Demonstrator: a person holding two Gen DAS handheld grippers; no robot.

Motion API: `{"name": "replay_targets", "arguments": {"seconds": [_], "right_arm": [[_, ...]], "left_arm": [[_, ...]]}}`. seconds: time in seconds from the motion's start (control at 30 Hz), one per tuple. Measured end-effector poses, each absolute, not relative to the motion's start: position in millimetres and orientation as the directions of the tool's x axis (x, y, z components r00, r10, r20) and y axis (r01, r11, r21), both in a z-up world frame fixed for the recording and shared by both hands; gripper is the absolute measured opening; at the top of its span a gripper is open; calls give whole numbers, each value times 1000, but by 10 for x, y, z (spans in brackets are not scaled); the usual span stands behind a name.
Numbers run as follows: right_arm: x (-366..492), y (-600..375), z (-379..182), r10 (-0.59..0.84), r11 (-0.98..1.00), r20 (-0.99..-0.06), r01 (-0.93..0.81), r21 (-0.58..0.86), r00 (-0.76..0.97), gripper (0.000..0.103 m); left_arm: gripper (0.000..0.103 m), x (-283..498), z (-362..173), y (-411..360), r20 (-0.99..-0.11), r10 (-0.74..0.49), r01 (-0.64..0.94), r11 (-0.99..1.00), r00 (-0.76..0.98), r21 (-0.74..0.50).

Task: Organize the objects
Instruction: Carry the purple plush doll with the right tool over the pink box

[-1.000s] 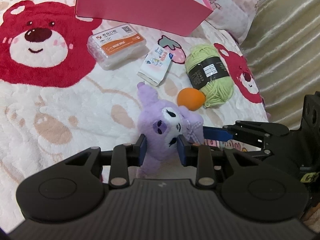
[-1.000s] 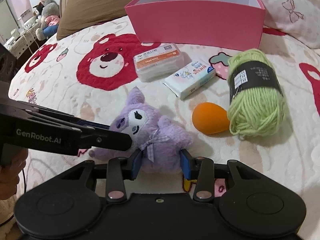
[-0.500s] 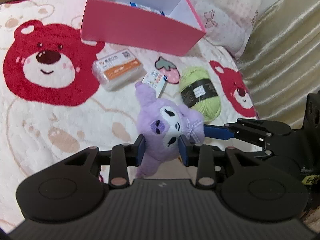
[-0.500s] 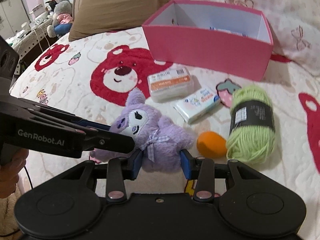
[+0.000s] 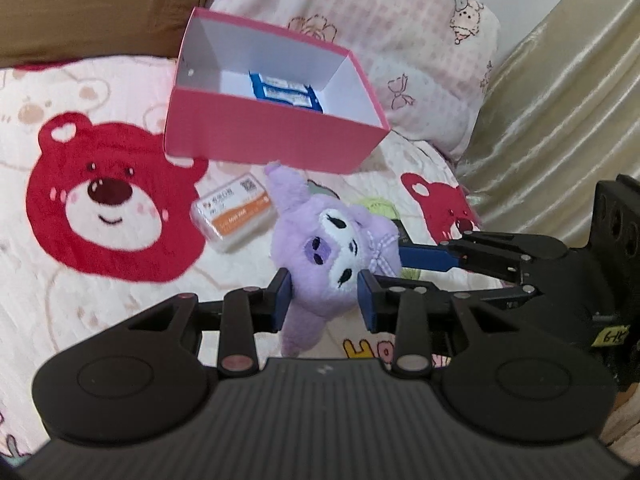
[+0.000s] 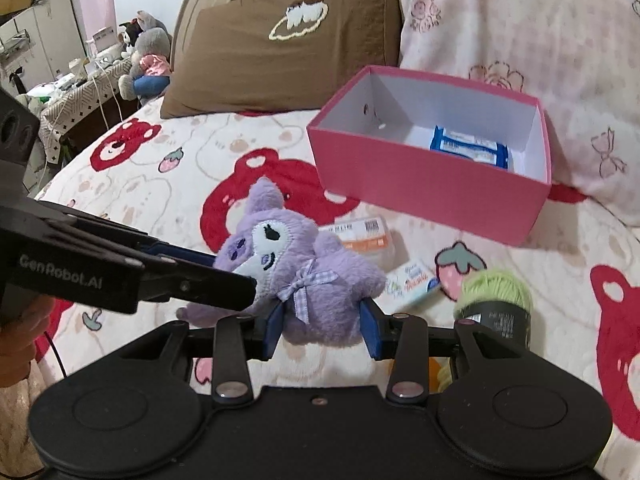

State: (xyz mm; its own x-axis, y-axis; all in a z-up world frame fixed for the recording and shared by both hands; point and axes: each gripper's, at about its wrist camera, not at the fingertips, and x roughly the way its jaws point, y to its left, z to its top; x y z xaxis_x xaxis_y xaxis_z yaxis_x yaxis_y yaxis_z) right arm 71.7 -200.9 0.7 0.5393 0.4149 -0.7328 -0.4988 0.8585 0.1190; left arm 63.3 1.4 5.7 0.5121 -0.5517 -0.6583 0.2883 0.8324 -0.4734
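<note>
A purple plush toy [image 5: 328,248] [image 6: 296,276] hangs above the bed, held from two sides. My left gripper [image 5: 325,300] is shut on its head; my right gripper [image 6: 323,330] is shut on its body below the checked bow. In the left wrist view the right gripper reaches in from the right; in the right wrist view the left one reaches in from the left. Beyond the toy stands an open pink box [image 5: 276,136] [image 6: 432,184] with blue packets [image 5: 286,92] [image 6: 468,148] inside.
On the bear-print blanket lie an orange-labelled clear case [image 5: 236,216] [image 6: 360,236], a small tissue pack [image 6: 412,284] and a green yarn ball [image 6: 496,308]. A brown pillow [image 6: 280,36] and a pink floral pillow [image 5: 400,40] stand behind the box. A gold curtain [image 5: 560,120] hangs right.
Both grippers have risen with the plush toy off the blanket. The pink box now shows its inside, and the objects on the bed sit farther below.
</note>
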Motion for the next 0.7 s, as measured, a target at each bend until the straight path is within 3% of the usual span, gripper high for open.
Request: {"name": "replay_targets", "arguments": {"seconds": [0.7], "right_arm": [[1254, -2072, 788, 440, 850, -657, -519, 86, 612, 46]], "left_arm": [[33, 1260, 682, 12, -646, -581, 285, 811, 495, -511]]}}
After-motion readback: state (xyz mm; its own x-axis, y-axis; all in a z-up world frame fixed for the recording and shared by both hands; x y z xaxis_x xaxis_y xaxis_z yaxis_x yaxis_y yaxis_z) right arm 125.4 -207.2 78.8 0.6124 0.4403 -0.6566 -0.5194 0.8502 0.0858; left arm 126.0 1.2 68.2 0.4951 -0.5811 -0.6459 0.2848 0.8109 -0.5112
